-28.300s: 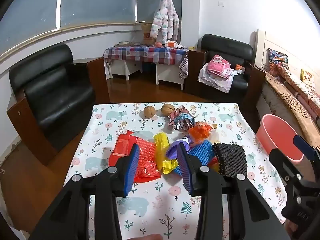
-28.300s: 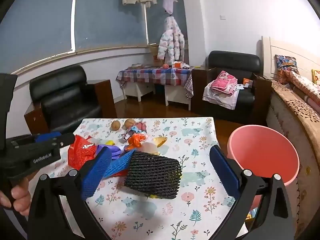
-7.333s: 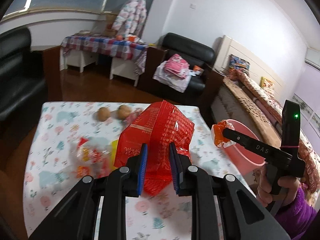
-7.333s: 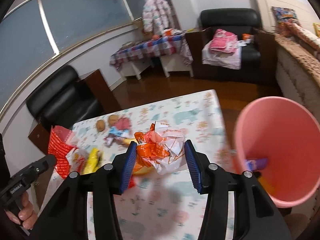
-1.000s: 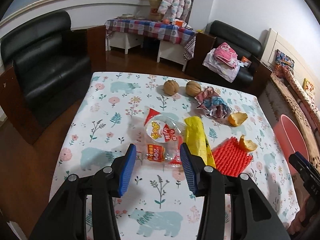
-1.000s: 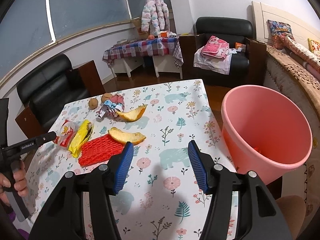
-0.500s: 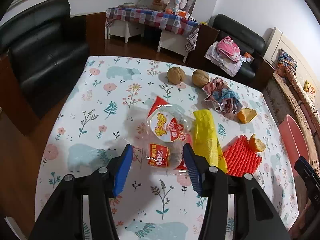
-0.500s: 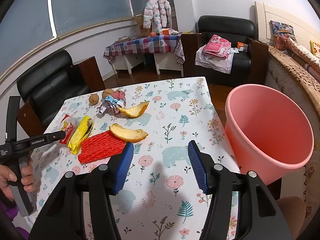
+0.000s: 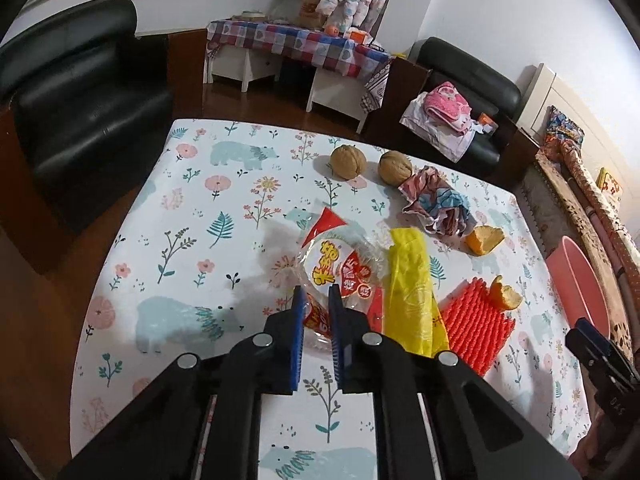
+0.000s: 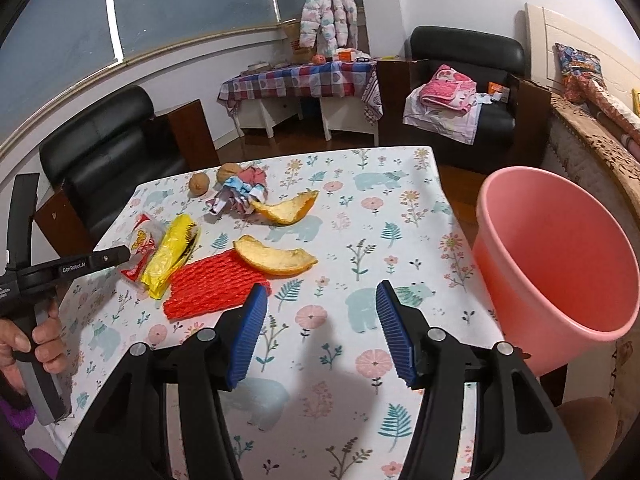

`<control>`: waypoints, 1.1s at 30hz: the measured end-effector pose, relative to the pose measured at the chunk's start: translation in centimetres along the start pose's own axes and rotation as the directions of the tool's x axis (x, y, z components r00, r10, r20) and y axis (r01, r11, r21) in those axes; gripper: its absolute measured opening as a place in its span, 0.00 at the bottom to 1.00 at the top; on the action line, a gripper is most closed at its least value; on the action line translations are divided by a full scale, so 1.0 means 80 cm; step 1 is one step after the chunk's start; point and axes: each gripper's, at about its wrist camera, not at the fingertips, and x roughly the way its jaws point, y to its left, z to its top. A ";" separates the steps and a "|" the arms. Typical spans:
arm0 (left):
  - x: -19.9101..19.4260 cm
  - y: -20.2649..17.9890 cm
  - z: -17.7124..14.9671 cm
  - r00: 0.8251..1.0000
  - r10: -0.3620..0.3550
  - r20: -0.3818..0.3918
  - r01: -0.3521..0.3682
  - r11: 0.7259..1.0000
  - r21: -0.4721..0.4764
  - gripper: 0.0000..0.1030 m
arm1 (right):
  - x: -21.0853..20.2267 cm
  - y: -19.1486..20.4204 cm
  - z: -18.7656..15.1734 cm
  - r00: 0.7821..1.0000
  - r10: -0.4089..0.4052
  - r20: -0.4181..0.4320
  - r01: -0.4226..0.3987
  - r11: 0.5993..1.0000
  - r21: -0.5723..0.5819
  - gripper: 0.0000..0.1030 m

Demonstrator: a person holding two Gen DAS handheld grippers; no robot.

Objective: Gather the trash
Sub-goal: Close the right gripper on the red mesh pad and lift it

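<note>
L gripper (image 9: 317, 300) jaws just snapped in, pinching near edge of clear red-print wrapper (image 9: 340, 268) on table (image 9: 192, 208); R gripper (image 10: 318, 308) spread & empty near pink bucket (image 10: 560, 248), so next, I'd guess: lift & carry it over w/o slipping.

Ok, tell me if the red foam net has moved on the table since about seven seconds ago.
Cannot tell: the red foam net lies flat by the yellow wrapper, but the earlier views never showed it.
</note>
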 end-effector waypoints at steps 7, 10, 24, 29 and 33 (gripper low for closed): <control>-0.018 0.003 0.003 0.999 -0.034 0.029 0.035 0.999 -0.024 0.09 | 0.013 0.022 0.018 0.996 0.084 -0.007 -0.084 0.996 -0.039 0.56; -0.026 0.004 0.004 0.998 -0.046 0.040 0.047 0.999 -0.024 0.09 | 0.027 0.038 0.027 0.994 0.107 -0.026 -0.108 0.991 -0.074 0.56; -0.054 0.026 0.008 0.994 -0.063 0.087 0.067 0.997 -0.041 0.09 | 0.120 0.064 0.043 0.981 0.074 -0.181 -0.097 0.988 -0.123 0.36; -0.054 0.026 0.007 0.994 -0.070 0.082 0.074 0.996 -0.042 0.09 | 0.117 0.057 0.042 0.981 0.090 -0.174 -0.108 0.990 -0.094 0.20; -0.057 0.021 0.007 0.993 -0.080 0.084 0.083 0.996 -0.033 0.09 | 0.107 0.051 0.042 0.978 0.115 -0.172 -0.127 0.990 -0.064 0.09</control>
